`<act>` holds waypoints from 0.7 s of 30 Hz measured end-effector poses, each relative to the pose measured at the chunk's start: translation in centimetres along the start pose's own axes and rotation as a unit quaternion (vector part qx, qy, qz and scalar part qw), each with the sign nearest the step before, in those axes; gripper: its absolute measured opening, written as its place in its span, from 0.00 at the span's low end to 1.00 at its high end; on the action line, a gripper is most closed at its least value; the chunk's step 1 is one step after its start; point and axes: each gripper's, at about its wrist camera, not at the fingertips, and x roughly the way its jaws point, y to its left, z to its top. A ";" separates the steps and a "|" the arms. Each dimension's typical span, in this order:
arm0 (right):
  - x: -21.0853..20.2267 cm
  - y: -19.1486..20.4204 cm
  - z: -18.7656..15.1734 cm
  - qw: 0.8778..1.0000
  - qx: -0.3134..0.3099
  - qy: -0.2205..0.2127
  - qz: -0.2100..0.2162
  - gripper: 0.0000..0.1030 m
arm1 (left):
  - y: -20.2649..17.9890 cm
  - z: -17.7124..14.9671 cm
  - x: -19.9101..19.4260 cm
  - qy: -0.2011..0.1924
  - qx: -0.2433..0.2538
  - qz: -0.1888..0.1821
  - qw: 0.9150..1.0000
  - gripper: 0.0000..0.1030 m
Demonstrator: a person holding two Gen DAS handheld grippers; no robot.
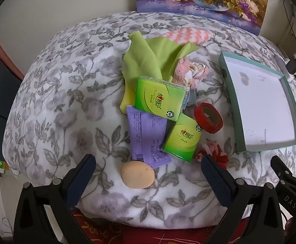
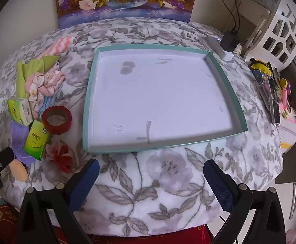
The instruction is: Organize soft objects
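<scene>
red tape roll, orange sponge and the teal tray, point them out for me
red tape roll (image 1: 208, 117), left wrist view, on its red outer band.
orange sponge (image 1: 137, 174), left wrist view, middle of its top face.
teal tray (image 2: 90, 81), right wrist view, on its left rim.

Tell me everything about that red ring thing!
It's a roll of red tape with a brown cardboard core, empty in the middle. It lies almost flat on the flowery blanket, between the green tissue packs and the teal-rimmed tray. Neither gripper touches it.
</scene>
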 end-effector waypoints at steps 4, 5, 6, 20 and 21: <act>-0.1 0.0 -0.1 1.000 -0.003 0.000 -0.004 1.00 | -0.1 0.0 0.0 0.000 0.000 0.001 1.000 1.00; -0.1 0.1 -0.1 1.000 -0.003 0.000 -0.004 1.00 | -0.1 0.0 0.1 0.001 0.000 0.002 1.000 1.00; -0.1 0.1 -0.1 1.000 -0.003 0.000 -0.004 1.00 | -0.1 0.0 0.1 0.001 0.000 0.002 1.000 1.00; -0.2 0.2 -0.1 1.000 -0.009 0.000 -0.004 1.00 | -0.1 0.0 0.1 0.002 0.001 0.003 1.000 1.00; -0.2 0.2 -0.2 1.000 -0.009 0.000 -0.004 1.00 | -0.1 0.1 0.1 0.002 0.001 0.003 1.000 1.00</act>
